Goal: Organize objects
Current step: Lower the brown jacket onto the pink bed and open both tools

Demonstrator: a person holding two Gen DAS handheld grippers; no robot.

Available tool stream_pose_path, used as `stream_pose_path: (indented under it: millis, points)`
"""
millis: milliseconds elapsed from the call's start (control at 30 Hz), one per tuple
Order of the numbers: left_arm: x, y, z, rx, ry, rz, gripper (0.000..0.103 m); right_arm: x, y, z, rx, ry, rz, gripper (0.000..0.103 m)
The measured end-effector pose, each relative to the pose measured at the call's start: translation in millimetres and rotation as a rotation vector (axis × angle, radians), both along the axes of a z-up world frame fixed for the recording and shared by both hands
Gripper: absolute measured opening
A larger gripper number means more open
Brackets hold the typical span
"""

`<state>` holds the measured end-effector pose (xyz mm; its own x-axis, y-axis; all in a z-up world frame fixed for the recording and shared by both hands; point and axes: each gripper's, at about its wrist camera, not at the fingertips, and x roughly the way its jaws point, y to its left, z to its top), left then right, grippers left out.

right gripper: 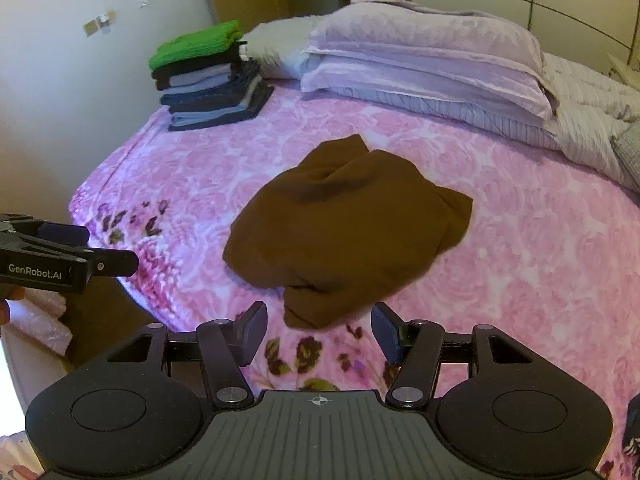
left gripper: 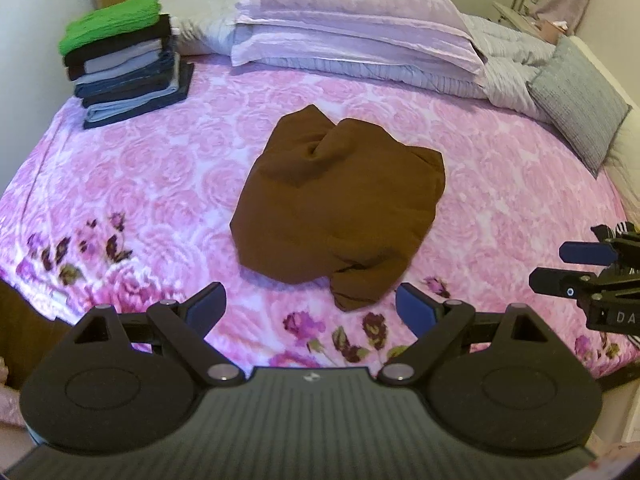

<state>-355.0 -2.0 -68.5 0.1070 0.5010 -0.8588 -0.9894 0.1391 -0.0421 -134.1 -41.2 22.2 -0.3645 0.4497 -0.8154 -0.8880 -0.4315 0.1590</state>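
A crumpled brown garment (left gripper: 340, 204) (right gripper: 344, 224) lies in the middle of the pink floral bed. A stack of folded clothes (left gripper: 128, 60) (right gripper: 212, 76), green piece on top, sits at the bed's far left corner. My left gripper (left gripper: 310, 308) hovers open just short of the garment's near edge, nothing between its blue pads. My right gripper (right gripper: 320, 334) is open too, its jaws wide on either side of the garment's near fold without touching it. Each gripper shows in the other's view: the right one (left gripper: 560, 268) at the right edge, the left one (right gripper: 108, 248) at the left edge.
Lilac pillows (left gripper: 352, 28) (right gripper: 424, 56) and a striped duvet (left gripper: 512, 52) line the head of the bed. A grey cushion (left gripper: 580, 100) leans at the right. The bed's left edge (right gripper: 104, 208) drops to a wooden frame; a wall and door stand beyond.
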Motion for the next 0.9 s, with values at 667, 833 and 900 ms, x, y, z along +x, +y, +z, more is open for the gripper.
stream_pose_path:
  millis: [667,833,900]
  points:
    - [-91,132,-39,-0.094,-0.012,-0.27,0.089,-113,65,-26,-0.082,-0.079,-0.265,0.055]
    - [-140,157,-79,-0.157,0.02,-0.215,0.089,-146,72,-64,-0.106,-0.131,-0.256,0.055]
    - [-163,166,-98,-0.182,0.042,-0.18,0.089,-166,74,-87,-0.105,-0.165,-0.216,0.055]
